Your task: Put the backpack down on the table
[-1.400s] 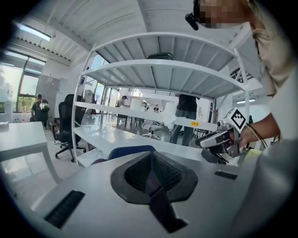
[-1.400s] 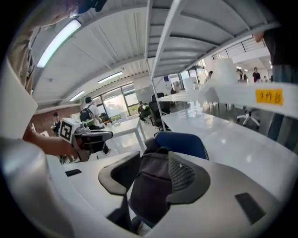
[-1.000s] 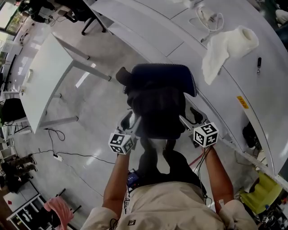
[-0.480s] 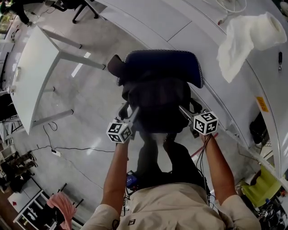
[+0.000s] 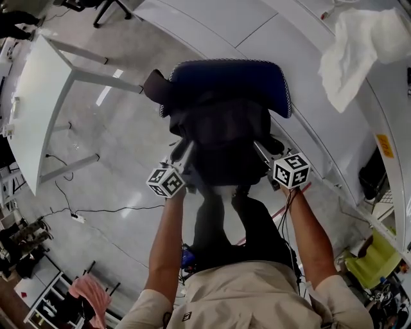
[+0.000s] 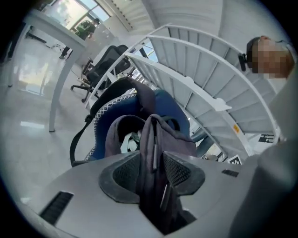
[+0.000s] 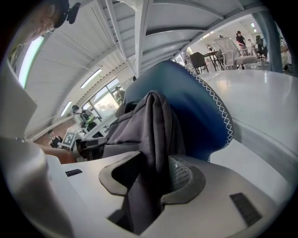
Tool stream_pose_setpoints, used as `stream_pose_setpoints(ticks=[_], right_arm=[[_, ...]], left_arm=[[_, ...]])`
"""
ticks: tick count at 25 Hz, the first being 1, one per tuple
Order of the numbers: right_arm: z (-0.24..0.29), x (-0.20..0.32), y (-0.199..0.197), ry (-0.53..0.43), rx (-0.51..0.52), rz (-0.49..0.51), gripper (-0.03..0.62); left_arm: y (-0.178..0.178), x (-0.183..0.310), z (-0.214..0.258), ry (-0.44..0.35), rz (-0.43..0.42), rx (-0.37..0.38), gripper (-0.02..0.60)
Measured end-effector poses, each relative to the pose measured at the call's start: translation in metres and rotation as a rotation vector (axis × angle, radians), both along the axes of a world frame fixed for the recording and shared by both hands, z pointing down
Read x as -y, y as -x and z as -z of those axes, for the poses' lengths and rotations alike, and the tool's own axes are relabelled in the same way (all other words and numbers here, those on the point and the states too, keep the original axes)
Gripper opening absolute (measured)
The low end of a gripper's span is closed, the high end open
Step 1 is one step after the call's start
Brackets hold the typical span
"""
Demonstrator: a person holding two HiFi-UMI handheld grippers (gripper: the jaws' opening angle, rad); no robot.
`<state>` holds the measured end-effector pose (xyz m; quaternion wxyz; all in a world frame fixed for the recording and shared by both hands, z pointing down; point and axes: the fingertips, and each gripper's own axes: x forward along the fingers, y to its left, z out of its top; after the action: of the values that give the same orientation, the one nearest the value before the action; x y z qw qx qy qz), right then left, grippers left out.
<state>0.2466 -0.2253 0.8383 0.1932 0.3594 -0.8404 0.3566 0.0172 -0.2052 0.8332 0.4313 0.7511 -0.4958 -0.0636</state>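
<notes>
Head view: the backpack (image 5: 221,128) is held just beside the table (image 5: 270,32). Left gripper (image 6: 153,172) and right gripper (image 7: 156,174), jaws just closing, each pinch its fabric, sharing the weight.

left gripper (image 6: 152,171), jaws just closing on backpack (image 6: 164,108)

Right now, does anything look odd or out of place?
The backpack gapes open, something pale showing inside, so contents could fall out. A white cloth lies crumpled on the table.
</notes>
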Motion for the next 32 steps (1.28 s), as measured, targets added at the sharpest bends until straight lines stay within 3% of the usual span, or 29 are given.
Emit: stream_pose_setpoints(ticks=[2, 9, 14, 23, 32], right_arm=[[0.002, -0.005, 0.001, 0.004, -0.022, 0.027, 0.152], [0.028, -0.039, 0.008, -0.045, -0.115, 0.072, 0.121], [0.056, -0.063, 0.016, -0.082, -0.12, 0.112, 0.112], [0.14, -0.048, 0.047, -0.2, -0.099, 0.188, 0.11], [0.242, -0.053, 0.118, -0.325, -0.047, 0.29, 0.11]], left_arm=[[-0.002, -0.002, 0.002, 0.006, 0.0, -0.005, 0.135], [-0.001, -0.03, 0.019, 0.001, -0.007, 0.143, 0.106], [0.006, -0.051, 0.042, -0.026, 0.036, 0.137, 0.1], [0.037, -0.051, 0.13, -0.127, 0.114, 0.163, 0.098], [0.104, -0.075, 0.228, -0.206, 0.218, 0.179, 0.097]])
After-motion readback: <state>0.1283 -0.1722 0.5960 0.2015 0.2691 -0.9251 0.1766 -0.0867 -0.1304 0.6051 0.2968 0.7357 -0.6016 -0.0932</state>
